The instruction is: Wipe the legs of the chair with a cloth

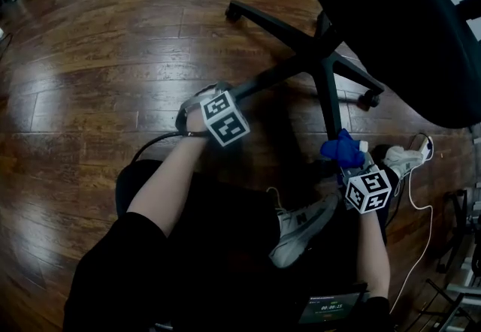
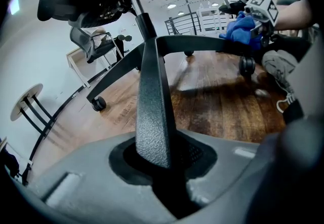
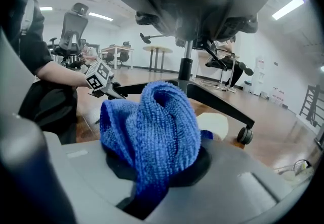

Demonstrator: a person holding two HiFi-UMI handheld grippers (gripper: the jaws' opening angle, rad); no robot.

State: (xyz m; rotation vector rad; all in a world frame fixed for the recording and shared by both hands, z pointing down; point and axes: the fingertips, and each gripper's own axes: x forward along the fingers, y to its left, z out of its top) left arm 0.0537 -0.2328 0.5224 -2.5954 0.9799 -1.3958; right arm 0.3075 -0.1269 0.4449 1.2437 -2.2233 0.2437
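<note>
The black office chair stands over its star base (image 1: 319, 60) on the wood floor. My left gripper (image 1: 214, 94) is shut on the base leg that reaches left; in the left gripper view that textured chair leg (image 2: 152, 111) runs up from between the jaws of my left gripper (image 2: 159, 162). My right gripper (image 1: 347, 159) is shut on a bunched blue cloth (image 1: 342, 149), held at the outer end of the leg (image 1: 329, 109) that points toward me. The cloth (image 3: 152, 126) fills the right gripper view, clamped in my right gripper (image 3: 152, 170). Whether it touches the leg I cannot tell.
A grey sneaker (image 1: 301, 229) rests on the floor between my arms. Beside the right gripper lie a white shoe (image 1: 406, 158) and a white cable (image 1: 417, 206). A caster (image 3: 245, 135) ends another leg. Other chairs and tables (image 3: 119, 56) stand farther off.
</note>
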